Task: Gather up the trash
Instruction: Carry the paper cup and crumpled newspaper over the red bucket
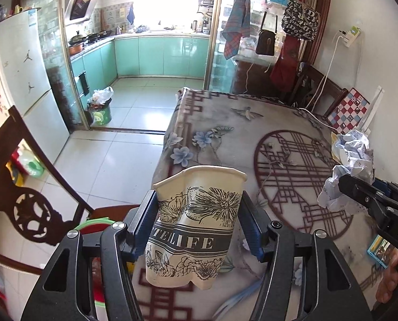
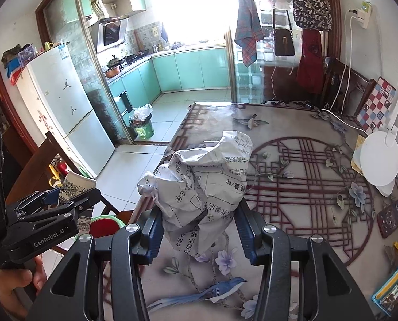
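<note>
Left wrist view: right tool (image 1: pixel 340 184) half cut off, crumpled paper (image 1: pixel 351 157) partly hidden.

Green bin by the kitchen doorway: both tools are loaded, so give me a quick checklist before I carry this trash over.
1. Left tool grips the paper cup, walls dented by the pads: ok.
2. Right tool grips the crumpled paper: ok.
3. Both loads lifted off the table: ok.
4. Green bin in sight on the floor: ok.
5. Room in the bin: not ok, a white bag already bulges above its rim.
6. Path: cannot tell; a wooden chair stands beside the table on the bin's side.
</note>
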Demonstrator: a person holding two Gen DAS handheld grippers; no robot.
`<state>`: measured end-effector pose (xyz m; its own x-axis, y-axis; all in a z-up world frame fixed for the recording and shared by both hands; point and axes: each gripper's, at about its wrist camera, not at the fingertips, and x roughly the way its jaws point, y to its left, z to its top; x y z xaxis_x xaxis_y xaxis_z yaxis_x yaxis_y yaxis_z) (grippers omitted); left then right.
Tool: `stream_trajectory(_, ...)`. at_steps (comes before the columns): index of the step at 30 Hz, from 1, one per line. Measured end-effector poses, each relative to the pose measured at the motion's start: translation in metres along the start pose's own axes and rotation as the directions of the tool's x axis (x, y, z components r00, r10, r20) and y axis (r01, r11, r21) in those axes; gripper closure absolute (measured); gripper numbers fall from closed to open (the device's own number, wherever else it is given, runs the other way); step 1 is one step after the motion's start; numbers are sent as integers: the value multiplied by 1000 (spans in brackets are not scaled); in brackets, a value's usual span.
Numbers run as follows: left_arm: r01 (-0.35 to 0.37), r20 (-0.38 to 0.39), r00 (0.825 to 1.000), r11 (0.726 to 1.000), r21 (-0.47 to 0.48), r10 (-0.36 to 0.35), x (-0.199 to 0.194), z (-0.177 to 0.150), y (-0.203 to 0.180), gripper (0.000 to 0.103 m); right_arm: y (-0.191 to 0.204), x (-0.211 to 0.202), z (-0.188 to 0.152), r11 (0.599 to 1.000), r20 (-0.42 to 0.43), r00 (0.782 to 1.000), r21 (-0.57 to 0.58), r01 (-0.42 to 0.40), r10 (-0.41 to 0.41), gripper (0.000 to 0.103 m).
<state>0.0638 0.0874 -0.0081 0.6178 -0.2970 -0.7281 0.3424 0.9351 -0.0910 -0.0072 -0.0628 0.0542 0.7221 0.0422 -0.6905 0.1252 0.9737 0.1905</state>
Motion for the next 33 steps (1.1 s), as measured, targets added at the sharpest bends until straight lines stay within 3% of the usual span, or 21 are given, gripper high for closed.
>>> stream_trajectory(12,-111,-17,994,989,-98,110,-9,-17,59,44,59,31,-5,991,-61,994,-99,-95,89,56)
stream_trajectory(33,-293,-119,955,919,-262,271,-11,-63,156,44,153,105,-27,944,-202,959,-225,-241,197,56)
